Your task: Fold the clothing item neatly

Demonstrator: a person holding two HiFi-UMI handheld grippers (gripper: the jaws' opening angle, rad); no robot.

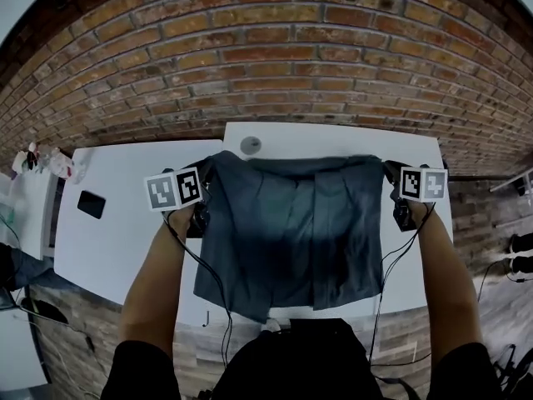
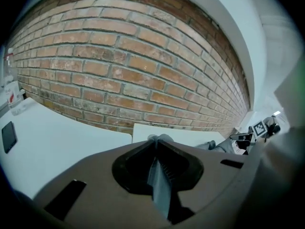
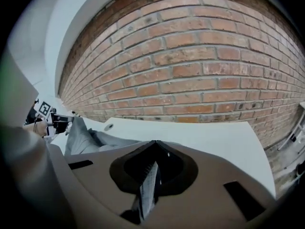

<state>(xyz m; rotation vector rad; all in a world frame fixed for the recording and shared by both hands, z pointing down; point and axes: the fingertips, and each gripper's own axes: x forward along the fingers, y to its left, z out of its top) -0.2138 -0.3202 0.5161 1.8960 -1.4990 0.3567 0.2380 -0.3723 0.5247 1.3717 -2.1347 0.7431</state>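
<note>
A dark grey garment (image 1: 291, 232) hangs stretched between my two grippers over the white table (image 1: 333, 140), its lower part draping past the table's near edge. My left gripper (image 1: 203, 167) is shut on the garment's top left corner, and grey cloth (image 2: 159, 187) shows pinched between its jaws. My right gripper (image 1: 391, 172) is shut on the top right corner, with a strip of cloth (image 3: 147, 185) clamped in its jaws. In the right gripper view the garment (image 3: 83, 140) sags towards the other gripper at the left.
A second white table (image 1: 125, 215) at the left carries a black phone (image 1: 92, 204) and small items at its far left corner. A round grey disc (image 1: 251, 146) lies at the table's back. A brick wall (image 1: 266, 65) stands close behind. Cables hang from both grippers.
</note>
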